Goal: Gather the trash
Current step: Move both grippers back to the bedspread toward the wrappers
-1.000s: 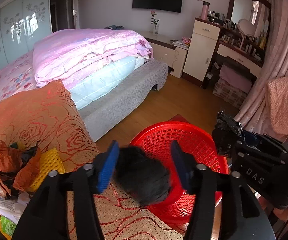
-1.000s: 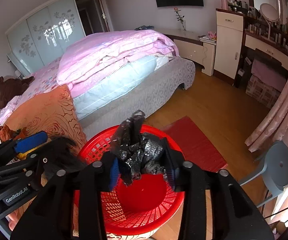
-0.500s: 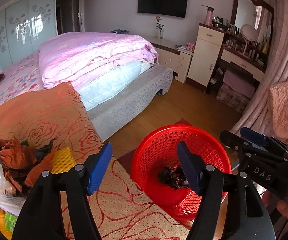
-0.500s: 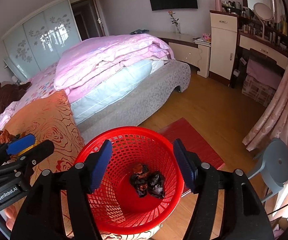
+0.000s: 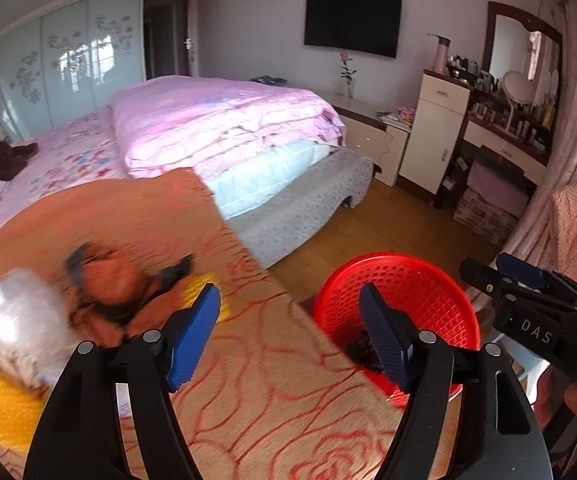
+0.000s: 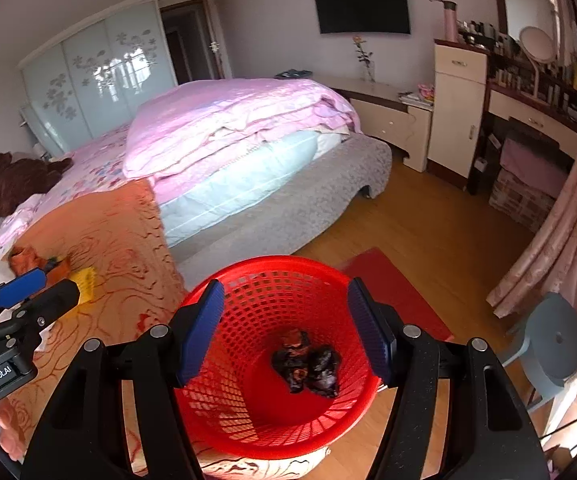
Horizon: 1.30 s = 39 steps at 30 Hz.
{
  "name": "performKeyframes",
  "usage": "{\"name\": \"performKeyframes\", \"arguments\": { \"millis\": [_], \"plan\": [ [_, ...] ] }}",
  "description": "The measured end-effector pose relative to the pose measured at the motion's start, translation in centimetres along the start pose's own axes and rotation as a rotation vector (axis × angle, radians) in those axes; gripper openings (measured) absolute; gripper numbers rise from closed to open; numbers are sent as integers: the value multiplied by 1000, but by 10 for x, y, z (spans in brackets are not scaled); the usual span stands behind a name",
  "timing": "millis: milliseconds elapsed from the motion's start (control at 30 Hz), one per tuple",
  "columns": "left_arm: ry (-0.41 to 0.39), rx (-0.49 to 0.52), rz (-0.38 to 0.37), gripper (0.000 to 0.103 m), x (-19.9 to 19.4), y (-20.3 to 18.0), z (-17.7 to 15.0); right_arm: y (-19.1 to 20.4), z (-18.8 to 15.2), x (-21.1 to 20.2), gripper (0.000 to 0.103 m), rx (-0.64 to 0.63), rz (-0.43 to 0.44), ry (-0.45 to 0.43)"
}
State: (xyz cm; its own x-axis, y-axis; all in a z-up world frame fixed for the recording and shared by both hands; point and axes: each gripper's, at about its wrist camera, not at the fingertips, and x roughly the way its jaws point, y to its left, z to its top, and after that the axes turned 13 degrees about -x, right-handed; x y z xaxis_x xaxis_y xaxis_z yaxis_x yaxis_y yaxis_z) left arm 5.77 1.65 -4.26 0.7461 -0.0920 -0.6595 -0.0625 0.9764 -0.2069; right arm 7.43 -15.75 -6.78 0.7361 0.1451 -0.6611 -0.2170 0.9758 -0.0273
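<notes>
A red mesh basket (image 6: 264, 276) stands on the floor beside the cloth-covered surface. Crumpled black bags (image 6: 308, 364) lie at its bottom. My right gripper (image 6: 285, 284) hangs open above the basket with nothing between its fingers. My left gripper (image 5: 288, 288) is over the orange rose-patterned cloth (image 5: 288, 400), its jaws opening and empty. Ahead and left of it lies a blurred trash pile: an orange-brown wrapper (image 5: 108, 280), white plastic (image 5: 16, 320) and a yellow foam net (image 5: 204, 280). The basket (image 5: 408, 280) shows at the right of the left wrist view.
A bed with a pink quilt (image 6: 228, 128) fills the space behind. A red mat (image 6: 392, 292) lies on the wood floor by the basket. A grey-blue stool (image 6: 556, 340) and a pink curtain (image 6: 560, 240) stand at the right, a dresser (image 6: 456, 108) at the back.
The right gripper opened and its black bag dropped into the basket. The black clump between the left jaws also landed there. The left gripper swung left toward the trash pile.
</notes>
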Motion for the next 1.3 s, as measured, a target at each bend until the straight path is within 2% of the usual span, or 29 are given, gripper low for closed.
{"name": "performKeyframes", "arguments": {
  "millis": [200, 600, 867, 1000, 1167, 1300],
  "plan": [
    [-15, -50, 53, 70, -20, 33, -8, 27, 4, -9, 62, -56, 49, -20],
    [-113, -129, 206, 71, -69, 100, -14, 65, 5, -19, 63, -124, 118, -31],
    [-61, -186, 253, 71, -71, 140, -34, 87, 1, -17, 63, -164, 156, -14],
    [-27, -220, 248, 71, -67, 156, -43, 94, 0, -16, 63, -175, 165, -9],
    [7, -213, 222, 71, -57, 162, -45, 97, -4, -13, 63, -180, 170, 1],
    [9, -188, 242, 71, -47, 162, -42, 100, -5, -12, 63, -185, 176, 8]
  ]
}}
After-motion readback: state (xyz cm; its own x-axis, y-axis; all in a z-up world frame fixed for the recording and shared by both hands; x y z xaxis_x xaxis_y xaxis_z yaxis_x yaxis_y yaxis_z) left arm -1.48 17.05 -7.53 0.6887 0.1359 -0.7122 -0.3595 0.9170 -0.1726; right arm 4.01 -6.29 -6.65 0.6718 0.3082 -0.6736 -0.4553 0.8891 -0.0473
